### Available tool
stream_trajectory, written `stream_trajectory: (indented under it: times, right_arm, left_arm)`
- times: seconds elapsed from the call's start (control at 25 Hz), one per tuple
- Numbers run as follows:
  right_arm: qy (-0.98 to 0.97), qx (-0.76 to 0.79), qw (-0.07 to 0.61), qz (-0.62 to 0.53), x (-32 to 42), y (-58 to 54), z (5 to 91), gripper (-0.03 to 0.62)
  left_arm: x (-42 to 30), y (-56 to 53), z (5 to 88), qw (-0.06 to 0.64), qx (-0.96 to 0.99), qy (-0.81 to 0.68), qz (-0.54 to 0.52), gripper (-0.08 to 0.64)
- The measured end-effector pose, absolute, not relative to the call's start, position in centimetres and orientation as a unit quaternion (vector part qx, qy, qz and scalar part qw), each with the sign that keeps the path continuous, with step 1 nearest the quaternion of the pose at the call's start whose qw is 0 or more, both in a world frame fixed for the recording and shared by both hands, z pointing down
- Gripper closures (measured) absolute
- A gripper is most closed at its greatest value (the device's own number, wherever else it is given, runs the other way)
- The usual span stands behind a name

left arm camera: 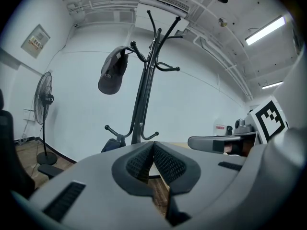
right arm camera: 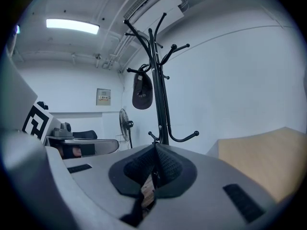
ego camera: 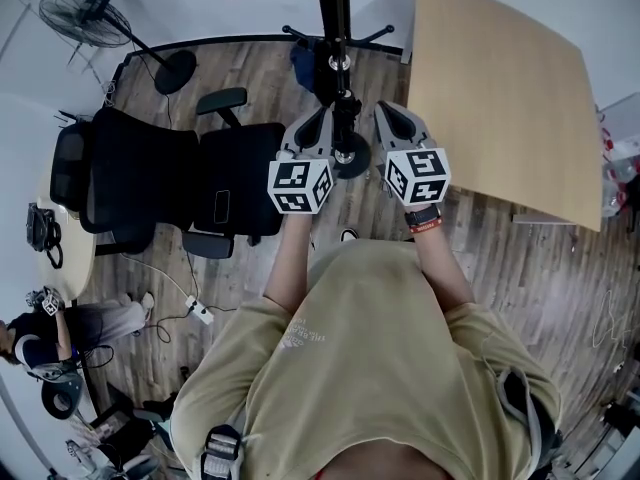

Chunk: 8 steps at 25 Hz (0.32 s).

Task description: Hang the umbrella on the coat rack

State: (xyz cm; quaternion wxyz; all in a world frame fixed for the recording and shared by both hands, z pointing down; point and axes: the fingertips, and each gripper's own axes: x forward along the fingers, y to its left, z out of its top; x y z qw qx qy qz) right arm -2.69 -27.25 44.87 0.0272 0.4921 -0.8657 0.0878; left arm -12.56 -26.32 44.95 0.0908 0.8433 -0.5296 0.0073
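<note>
Left gripper (left arm camera: 152,147) and right gripper (right arm camera: 156,150) are hovering with jaws pressed together on nothing before the coat rack (left arm camera: 144,95), where a dark blue bundle I'm guessing is the umbrella (left arm camera: 113,146) is dangling by a low hook, so hanging's looking done, only backing away left.

Coat rack (ego camera: 333,8): stood ahead of me, between my left gripper (ego camera: 318,116) and right gripper (ego camera: 388,113) | cap (left arm camera: 112,73): on its hook | chair (ego camera: 170,183): left | fan (ego camera: 88,18): behind chair | table (ego camera: 500,98): right
</note>
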Motion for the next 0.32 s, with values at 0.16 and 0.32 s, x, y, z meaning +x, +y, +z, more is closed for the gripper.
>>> stream_trajectory:
  times: [0.16, 0.32]
  right_arm:
    - [-0.865, 0.493, 0.025, 0.090, -3.3, -27.8, 45.3, 0.577]
    - [-0.865, 0.492, 0.026, 0.095, -4.3, -28.7, 45.5, 0.577]
  left_arm:
    - [-13.2, -26.9, 45.3, 0.093, 0.845, -0.527, 0.006, 0.537]
    - [-14.5, -27.3, 45.6, 0.100, 0.844, -0.528, 0.010, 0.537]
